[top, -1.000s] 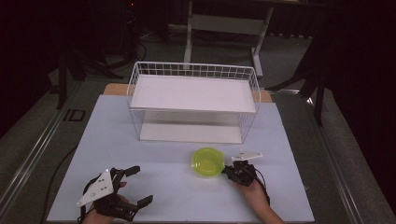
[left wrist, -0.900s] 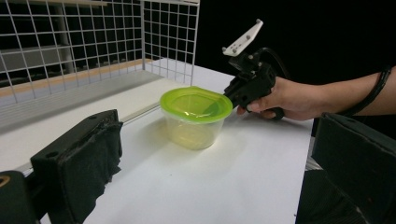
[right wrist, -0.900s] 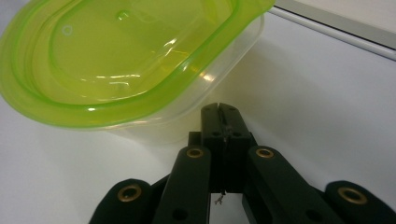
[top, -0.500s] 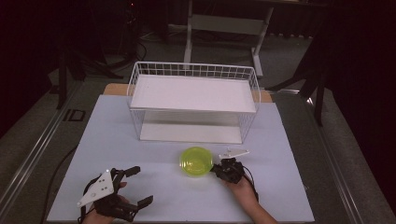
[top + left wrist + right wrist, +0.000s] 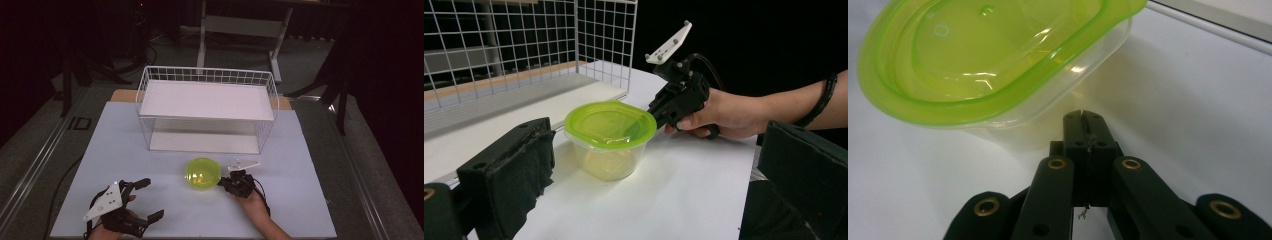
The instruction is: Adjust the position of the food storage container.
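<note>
fingers shut, pressed to a lidded tub short of the wire rack

fingers of the right gripper (image 5: 1083,117) are pressed together with nothing between them, their tip against the side wall of the green-lidded container (image 5: 202,172), just under the lid's rim. the container stands upright on the white tabletop (image 5: 300,200), in front of the wire rack (image 5: 207,107) and apart from it, lid on. judged from this, the work looks at an early stage: the container is being nudged across the sheet, not gripped, and neither rack shelf holds anything yet. the left gripper (image 5: 142,200) rests near the front edge, well apart from the container, its fingers spread wide and empty.

the right gripper view gives the contact itself, closed tip to clear plastic wall below the green lid. the left gripper view shows, from the side, the container (image 5: 610,137) sitting flat, the right gripper (image 5: 659,112) meeting it at rim height, and the hand (image 5: 724,112) behind it. the high view supplies the layout: container between the two grippers and the rack beyond.
</note>
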The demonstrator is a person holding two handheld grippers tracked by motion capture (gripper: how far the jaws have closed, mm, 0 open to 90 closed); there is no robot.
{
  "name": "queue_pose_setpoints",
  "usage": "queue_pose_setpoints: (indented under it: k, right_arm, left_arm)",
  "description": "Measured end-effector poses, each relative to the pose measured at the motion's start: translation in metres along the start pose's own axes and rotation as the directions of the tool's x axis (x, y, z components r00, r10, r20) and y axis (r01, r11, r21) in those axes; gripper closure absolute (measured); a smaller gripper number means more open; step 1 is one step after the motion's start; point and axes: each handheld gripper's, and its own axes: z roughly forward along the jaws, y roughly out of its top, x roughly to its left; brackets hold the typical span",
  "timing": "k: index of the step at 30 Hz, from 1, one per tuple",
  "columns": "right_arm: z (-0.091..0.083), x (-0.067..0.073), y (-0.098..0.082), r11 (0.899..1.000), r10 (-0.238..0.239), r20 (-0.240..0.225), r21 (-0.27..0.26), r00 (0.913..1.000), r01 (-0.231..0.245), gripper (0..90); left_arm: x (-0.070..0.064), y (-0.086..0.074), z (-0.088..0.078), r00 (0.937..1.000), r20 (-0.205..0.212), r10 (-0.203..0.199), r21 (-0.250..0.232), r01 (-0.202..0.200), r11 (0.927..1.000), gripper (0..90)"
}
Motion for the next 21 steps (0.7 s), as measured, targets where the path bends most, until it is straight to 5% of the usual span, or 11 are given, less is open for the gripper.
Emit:
queue_pose_setpoints:
  k: [21]
  right_arm:
    - [0.011,0.008,0.01,1.0,-0.016,-0.003,0.002,0.9999,0.016,89.9]
  left_arm:
    - [0.0,-0.001,0.001,1.0,0.004,-0.002,0.004,0.002,1.0,2.4]
